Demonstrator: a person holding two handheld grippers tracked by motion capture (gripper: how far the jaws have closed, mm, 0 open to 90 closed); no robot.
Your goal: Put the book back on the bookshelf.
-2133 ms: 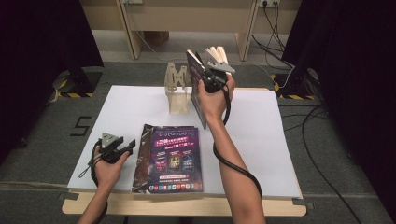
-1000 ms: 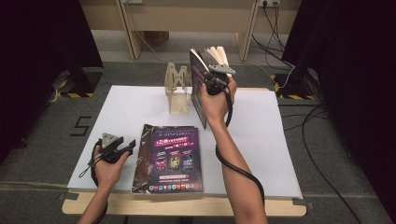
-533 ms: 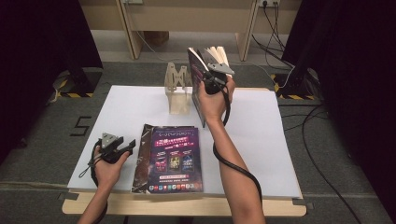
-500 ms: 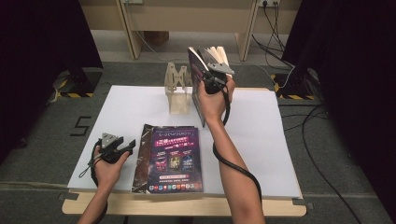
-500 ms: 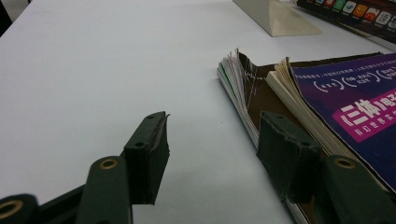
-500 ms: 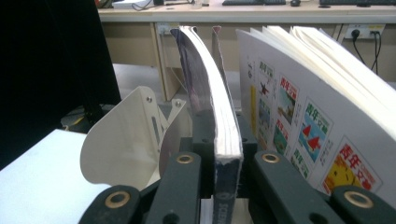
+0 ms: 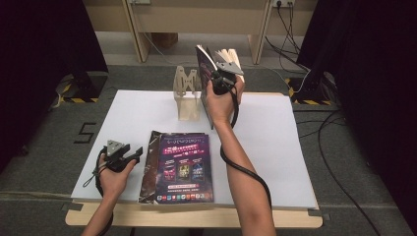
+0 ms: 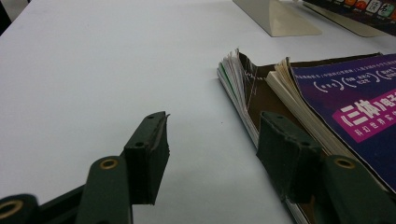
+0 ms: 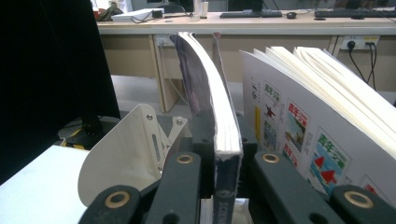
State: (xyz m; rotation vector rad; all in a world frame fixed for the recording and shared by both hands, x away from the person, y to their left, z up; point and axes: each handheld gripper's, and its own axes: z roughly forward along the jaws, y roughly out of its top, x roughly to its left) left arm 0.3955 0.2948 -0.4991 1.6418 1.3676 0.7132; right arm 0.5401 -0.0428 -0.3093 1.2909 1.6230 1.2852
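My right gripper (image 7: 220, 78) is shut on a dark-covered book (image 7: 203, 66) and holds it upright just right of the beige bookstand (image 7: 187, 96) at the table's back. In the right gripper view the jaws clamp the book's (image 9: 218, 126) lower edge, with the stand's white plate (image 9: 126, 154) on the left. A second book (image 9: 317, 149) with a white cover and fanned pages leans close on the right. My left gripper (image 7: 136, 153) rests open on the table, left of a stack of magazines (image 7: 182, 167). Nothing lies between its fingers (image 8: 148, 149).
The white tabletop (image 7: 275, 142) has free room to the right of the magazines and behind my left gripper. The stack's fanned page edges (image 8: 236, 79) lie right by the left gripper's right jaw. Cables and desk legs are on the floor beyond the table.
The held book has come a little more upright beside the stand. My left gripper has stayed where it was.
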